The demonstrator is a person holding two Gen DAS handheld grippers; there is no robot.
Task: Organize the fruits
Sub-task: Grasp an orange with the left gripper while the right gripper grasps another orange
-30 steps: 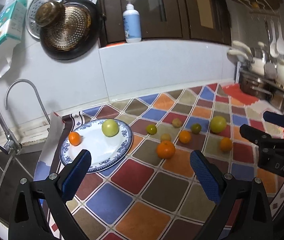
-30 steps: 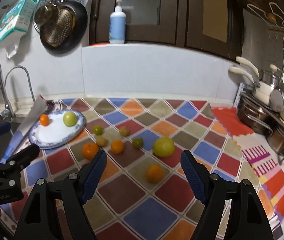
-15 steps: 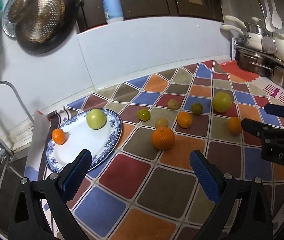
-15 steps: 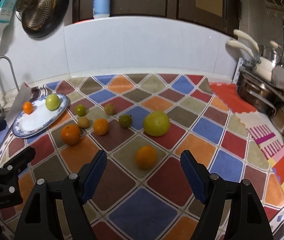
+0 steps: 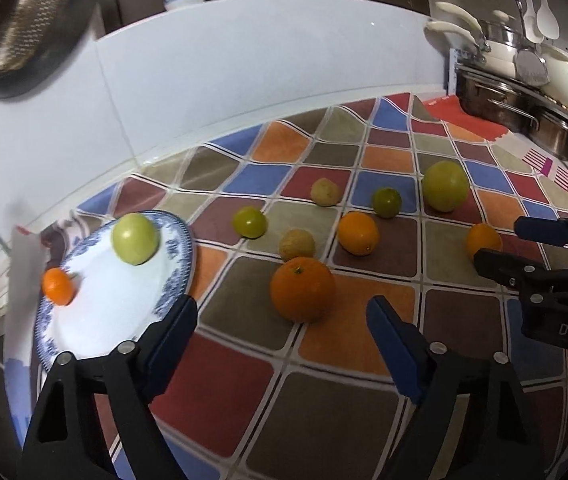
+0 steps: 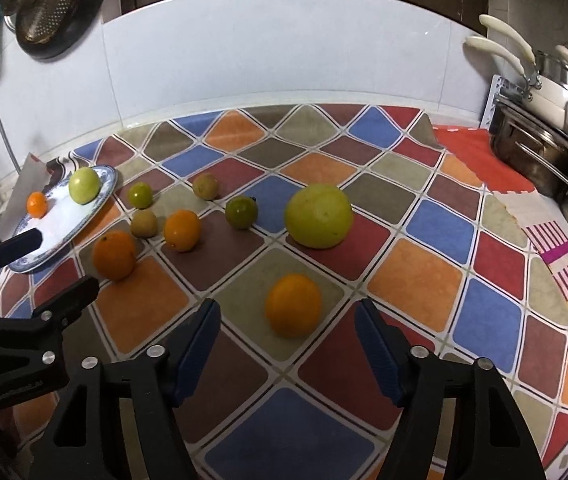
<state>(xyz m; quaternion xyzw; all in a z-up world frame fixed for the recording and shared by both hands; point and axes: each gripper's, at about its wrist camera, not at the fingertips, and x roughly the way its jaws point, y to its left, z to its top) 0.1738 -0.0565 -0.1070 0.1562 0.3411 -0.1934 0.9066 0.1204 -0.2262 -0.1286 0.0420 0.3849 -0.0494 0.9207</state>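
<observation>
Left gripper (image 5: pixel 280 330): fingers spread wide and holding nothing, at the bottom of the left wrist view; the big orange (image 5: pixel 302 289) sits just above the gap between them.
Right gripper (image 6: pixel 285 346): fingers likewise spread and empty, low in the right wrist view, with a smaller orange (image 6: pixel 293 305) just ahead of the gap.
Done so far: two fruits lie on the blue-rimmed plate (image 5: pixel 182 258) at the left of the frame, a pale green apple-like fruit (image 5: pixel 135 239) and a small mandarin (image 5: pixel 58 286).
Left to do: eight fruits are loose on the patterned surface (image 5: pixel 335 416), so by my reckoning the task is at an early stage, if the plate is the goal.
Loose fruit, centre: a second mid-sized orange (image 5: pixel 358 233), two small tan fruits (image 5: pixel 297 244), (image 5: pixel 325 191), and two small dark green ones (image 5: pixel 249 222), (image 5: pixel 386 202).
Loose fruit, right of centre: a large yellow-green fruit (image 5: pixel 445 186).
Look of the fruit: round, smooth-skinned, whole and unmarked; likely to roll if nudged.
Next step, as a judgement: each gripper seems lined up on its nearest orange.
</observation>
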